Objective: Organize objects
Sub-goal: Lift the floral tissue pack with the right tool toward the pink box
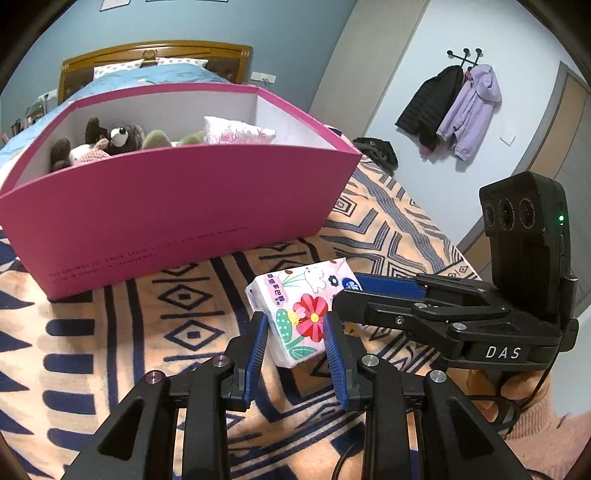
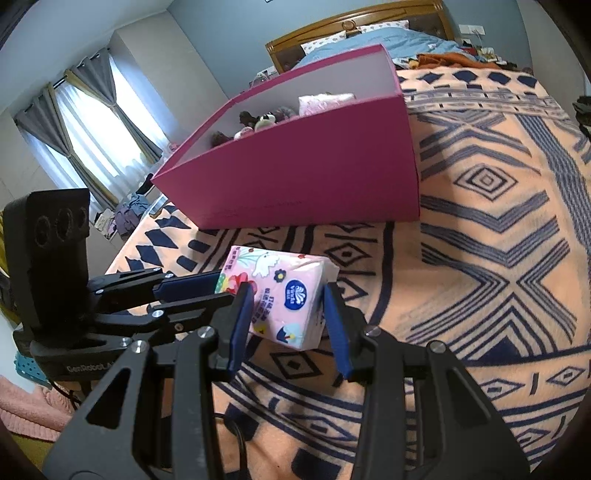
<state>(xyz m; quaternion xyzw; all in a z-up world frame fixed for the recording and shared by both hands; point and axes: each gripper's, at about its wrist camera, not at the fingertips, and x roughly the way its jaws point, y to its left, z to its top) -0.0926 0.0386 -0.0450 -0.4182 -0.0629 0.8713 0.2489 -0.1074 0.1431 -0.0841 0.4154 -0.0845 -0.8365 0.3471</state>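
Tissue pack (image 1: 301, 312) (image 2: 282, 295): soft, pink, with flowers and a white bird printed on it. Lying on the blanket (image 1: 122, 332) (image 2: 480, 258), in front of the pink box (image 1: 177, 210) (image 2: 306, 177) and a little apart from its near wall.

Left tongs (image 1: 295, 332) around the pack, 1 blue pad on each side. Partly open, with the pads right up against the pack's sides; cannot tell if squeezing or only touching.

Right tongs (image 2: 288, 314) around the same pack too, coming from the other side. Also partly open, 1 pad by each side of the pack, a small gap at the right pad. Not gripping as far as can be told.

Both tongs crossing at the pack, each showing in the other's view as a black body with a blue pad reaching the pack's far side.

Behind the pack, the pink box standing open on the blanket, white inside. In the box: a brown and white soft toy (image 1: 114, 138) (image 2: 264, 120), a green soft thing beside it, and another pink and white pack (image 1: 236, 131) (image 2: 325, 99) toward the box's right end.

Blanket orange with dark blue shapes, spread over a bed. Beyond the box, a blue cover and a wooden headboard (image 1: 155, 51) (image 2: 354, 18).

Far off from the box, on the wall: a black coat (image 1: 430, 107) and a purple coat (image 1: 471, 110) on hooks. On the other side, a window with grey curtains (image 2: 85, 118).
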